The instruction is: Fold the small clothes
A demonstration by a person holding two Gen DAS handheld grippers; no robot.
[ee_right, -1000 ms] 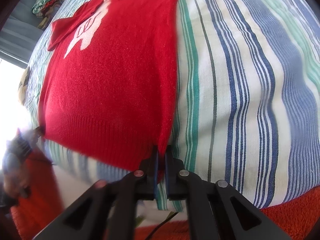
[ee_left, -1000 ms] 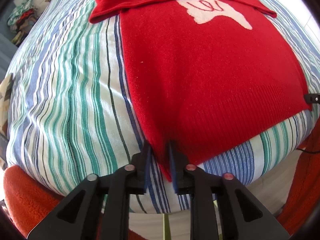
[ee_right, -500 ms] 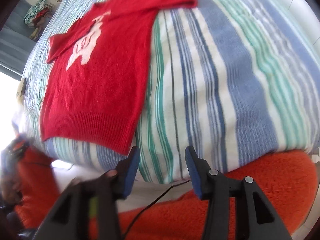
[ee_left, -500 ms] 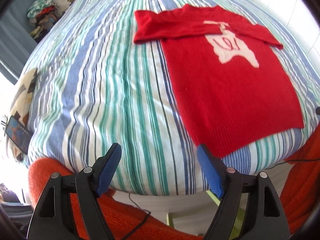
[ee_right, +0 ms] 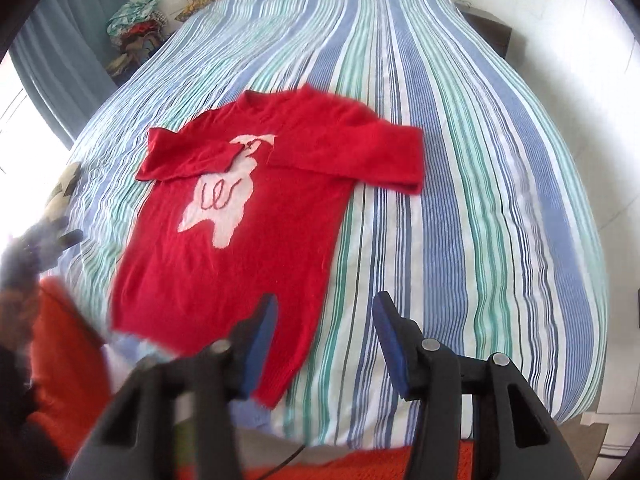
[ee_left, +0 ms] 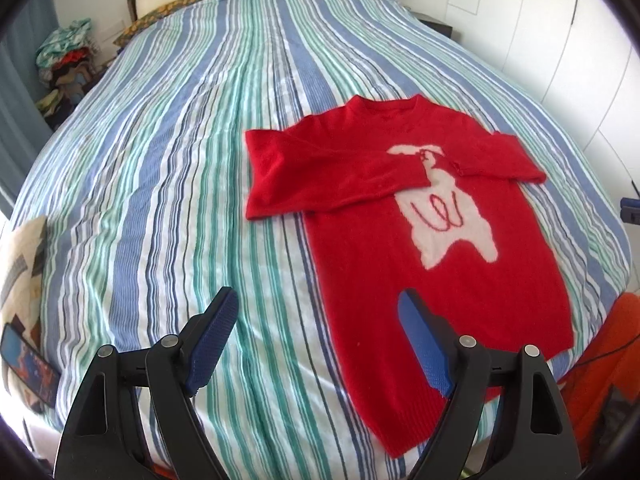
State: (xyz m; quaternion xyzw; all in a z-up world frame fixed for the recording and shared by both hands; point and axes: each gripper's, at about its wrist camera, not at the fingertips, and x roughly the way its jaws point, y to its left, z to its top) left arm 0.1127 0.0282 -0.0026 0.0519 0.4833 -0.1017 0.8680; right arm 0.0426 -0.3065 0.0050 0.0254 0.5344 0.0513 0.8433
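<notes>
sweater [ee_left: 432,248] flat on bed [ee_left: 200,160], 1 o'clock of left gripper [ee_left: 316,340], sleeves crossed | left gripper, right gripper [ee_right: 324,344] both spread, empty | risk: pinching sheet with hem; lifting may shed sleeves

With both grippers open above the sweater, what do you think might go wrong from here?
The red sweater has its hem close to the near edge of the striped bed, so a tug could drag it off. The folded sleeves lie loose and may unfold when lifted. The thick knit could slip from one gripper.
</notes>
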